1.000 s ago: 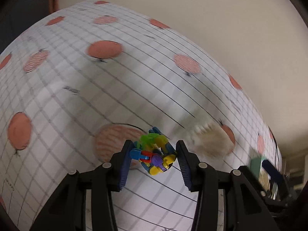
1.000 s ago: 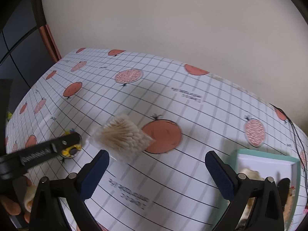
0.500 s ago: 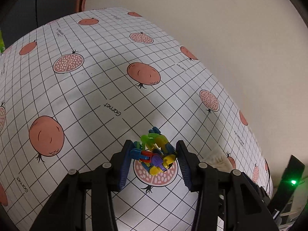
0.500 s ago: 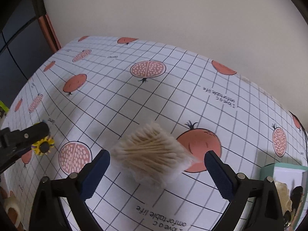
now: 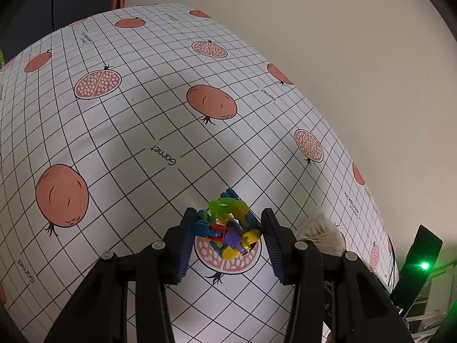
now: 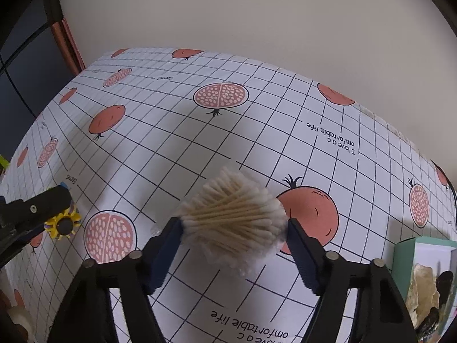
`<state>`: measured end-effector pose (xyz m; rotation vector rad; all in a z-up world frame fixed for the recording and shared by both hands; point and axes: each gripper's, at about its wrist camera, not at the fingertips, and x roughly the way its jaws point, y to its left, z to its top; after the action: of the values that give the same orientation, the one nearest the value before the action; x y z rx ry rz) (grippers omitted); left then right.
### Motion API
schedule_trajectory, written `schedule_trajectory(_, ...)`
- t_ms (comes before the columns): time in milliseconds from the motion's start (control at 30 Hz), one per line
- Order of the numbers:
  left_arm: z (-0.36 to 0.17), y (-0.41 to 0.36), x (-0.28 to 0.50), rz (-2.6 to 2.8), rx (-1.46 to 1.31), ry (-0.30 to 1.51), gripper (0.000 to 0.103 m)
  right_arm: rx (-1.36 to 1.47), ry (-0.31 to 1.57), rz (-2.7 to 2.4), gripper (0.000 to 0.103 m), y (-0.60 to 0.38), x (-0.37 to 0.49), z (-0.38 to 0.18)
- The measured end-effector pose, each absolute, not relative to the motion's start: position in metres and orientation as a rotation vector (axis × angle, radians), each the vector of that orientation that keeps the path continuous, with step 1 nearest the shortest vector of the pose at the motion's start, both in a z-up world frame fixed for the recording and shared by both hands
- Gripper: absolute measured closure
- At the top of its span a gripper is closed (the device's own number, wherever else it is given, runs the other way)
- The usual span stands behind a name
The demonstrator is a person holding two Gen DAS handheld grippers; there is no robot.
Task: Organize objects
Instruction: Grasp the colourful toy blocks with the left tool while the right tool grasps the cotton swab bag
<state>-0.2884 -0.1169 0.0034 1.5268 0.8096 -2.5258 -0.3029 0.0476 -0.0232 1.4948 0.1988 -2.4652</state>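
Right wrist view: right claw (image 6: 232,235) is squeezing a light, squashy cotton swab bundle (image 6: 232,218) mid-stems, while left claw (image 5: 228,234) is pinching a rigid, knobbly plastic toy (image 5: 230,224).

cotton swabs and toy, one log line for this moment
left tongs: shut on toy | right tongs: shut on cotton swabs

Toy (image 5: 230,224) left of swab bundle (image 6: 234,223); box (image 6: 422,260) right.
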Motion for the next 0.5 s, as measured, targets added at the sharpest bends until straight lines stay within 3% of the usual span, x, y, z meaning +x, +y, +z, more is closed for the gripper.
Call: schedule_trajectory(500,0.013,-0.110,-0.287,-2.555,1.523,0.803,0.055,1.514,0.088,-2.465,0.035,0.079,-0.282,-0.011)
